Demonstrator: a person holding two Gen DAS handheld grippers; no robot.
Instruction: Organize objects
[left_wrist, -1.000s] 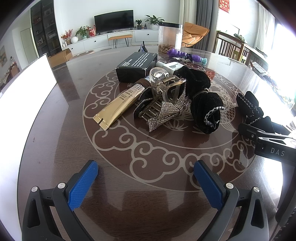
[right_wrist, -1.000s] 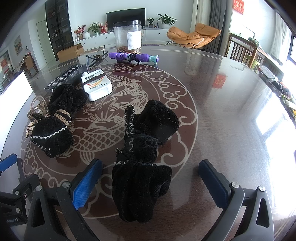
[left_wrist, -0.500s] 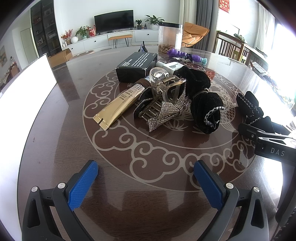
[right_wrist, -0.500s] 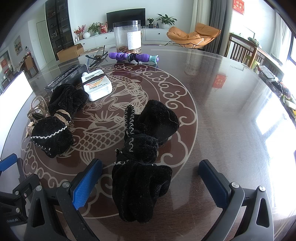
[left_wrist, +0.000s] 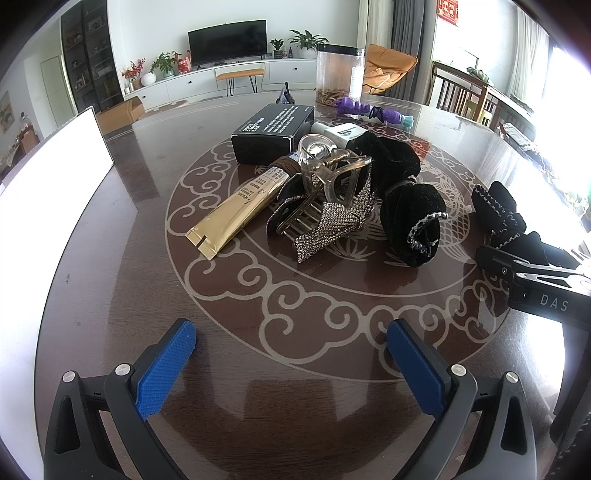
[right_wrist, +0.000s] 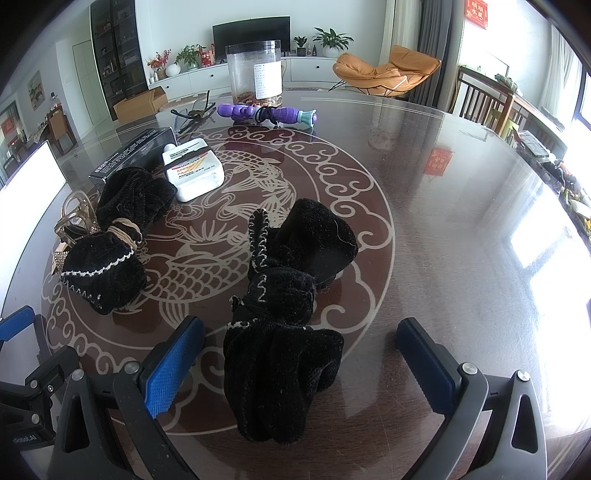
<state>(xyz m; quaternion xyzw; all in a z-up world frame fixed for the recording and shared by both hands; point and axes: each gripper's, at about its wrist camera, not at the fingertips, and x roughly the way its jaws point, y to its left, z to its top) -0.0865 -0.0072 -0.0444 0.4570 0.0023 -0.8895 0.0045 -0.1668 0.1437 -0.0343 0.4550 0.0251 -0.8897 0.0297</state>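
A pile lies mid-table in the left wrist view: a gold tube (left_wrist: 236, 214), a rhinestone hair claw clip (left_wrist: 325, 206), a black box (left_wrist: 273, 131), a white bottle (left_wrist: 341, 133) and a black velvet pouch (left_wrist: 410, 206). My left gripper (left_wrist: 291, 365) is open and empty, well short of the pile. In the right wrist view a second black velvet pouch (right_wrist: 288, 314) lies between the fingers of my open right gripper (right_wrist: 299, 362), untouched. The first pouch (right_wrist: 107, 254) and white bottle (right_wrist: 194, 171) lie to its left.
A clear jar (right_wrist: 256, 72) and a purple handled tool (right_wrist: 266, 114) lie at the table's far side. A white panel (left_wrist: 48, 173) stands at the left edge. The right gripper's body (left_wrist: 535, 280) shows at the right of the left wrist view. Chairs stand beyond the table.
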